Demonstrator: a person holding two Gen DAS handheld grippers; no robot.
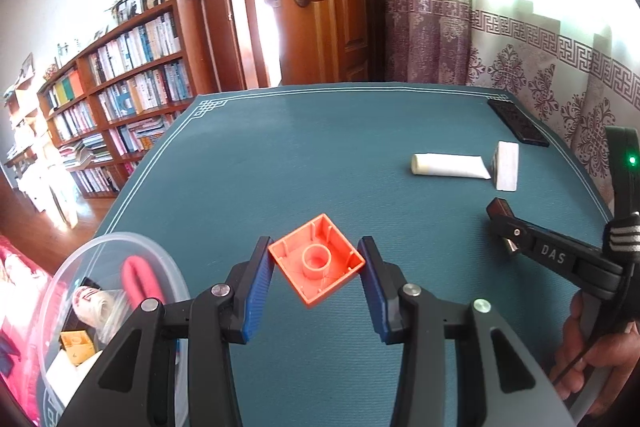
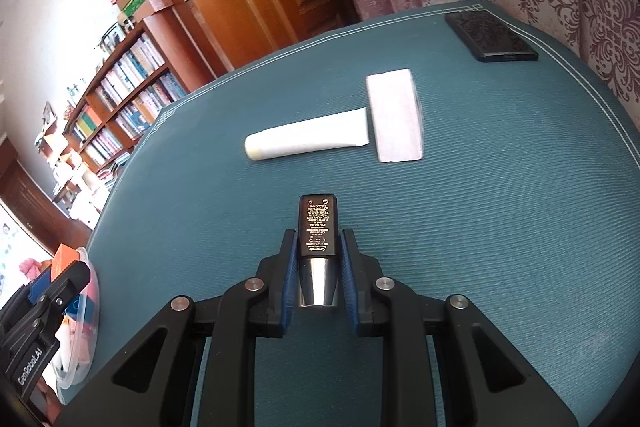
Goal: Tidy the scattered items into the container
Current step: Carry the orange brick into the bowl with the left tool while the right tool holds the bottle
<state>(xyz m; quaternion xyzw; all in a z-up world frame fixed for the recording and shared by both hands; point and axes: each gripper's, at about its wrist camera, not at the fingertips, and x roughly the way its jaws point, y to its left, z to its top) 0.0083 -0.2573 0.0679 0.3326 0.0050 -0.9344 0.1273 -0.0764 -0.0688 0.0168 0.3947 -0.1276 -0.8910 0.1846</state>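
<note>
Right wrist view: right claw (image 2: 318, 267) grips one black tube (image 2: 317, 227); left claw (image 1: 317, 267) clasps one orange block (image 1: 316, 265).

the left claw (image 1: 316, 267) points forward, its 2 blue-padded fingers (image 1: 260, 291) parted and pressing the corners of an orange brick (image 1: 316, 265). the right claw (image 2: 318, 267) is clamped on a black tube (image 2: 318, 227); a hand (image 1: 592, 359) grips its handle.

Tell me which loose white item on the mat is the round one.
The white tube, lying on its side with a rounded cap end; the white box beside it is flat-sided.
</note>
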